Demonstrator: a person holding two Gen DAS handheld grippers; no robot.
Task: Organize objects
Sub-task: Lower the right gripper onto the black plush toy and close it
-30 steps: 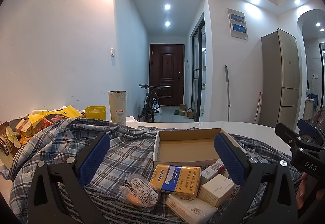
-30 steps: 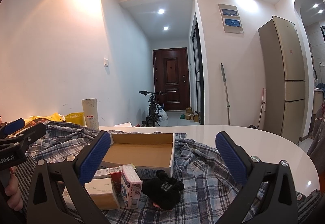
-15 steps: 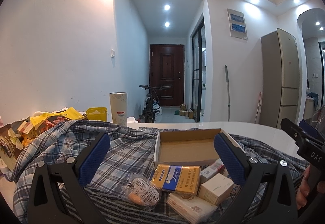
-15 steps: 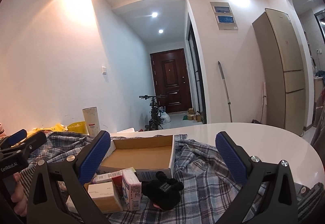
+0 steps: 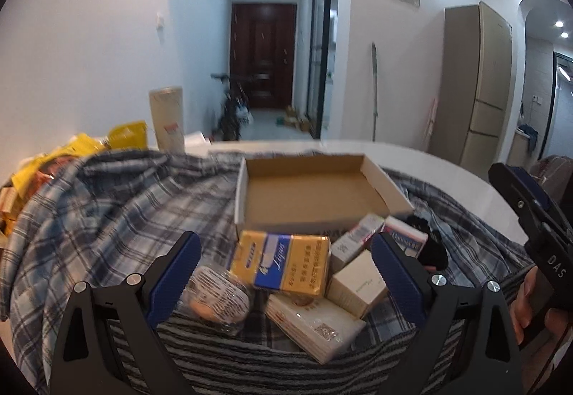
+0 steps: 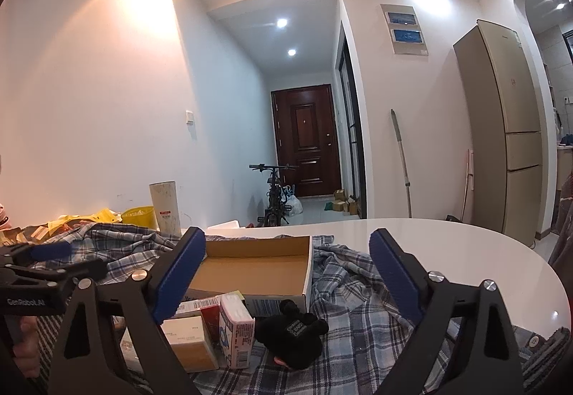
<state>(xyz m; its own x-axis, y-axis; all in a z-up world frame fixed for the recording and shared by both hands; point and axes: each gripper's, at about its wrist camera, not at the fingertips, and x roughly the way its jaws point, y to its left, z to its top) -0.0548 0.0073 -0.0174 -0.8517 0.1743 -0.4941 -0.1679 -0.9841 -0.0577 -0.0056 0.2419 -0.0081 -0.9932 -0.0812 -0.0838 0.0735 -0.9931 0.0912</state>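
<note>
The left tool [image 5: 283, 273], jaws apart, should lower squarely over the yellow box [image 5: 281, 264] at lower centre, while the right tool [image 6: 286, 273] is closing on nothing.

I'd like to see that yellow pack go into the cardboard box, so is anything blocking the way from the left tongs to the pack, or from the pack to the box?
Nothing visible blocks either. The left tongs are open, with the yellow pack right ahead between them. The cardboard box just behind it is open-topped and looks empty.
</note>
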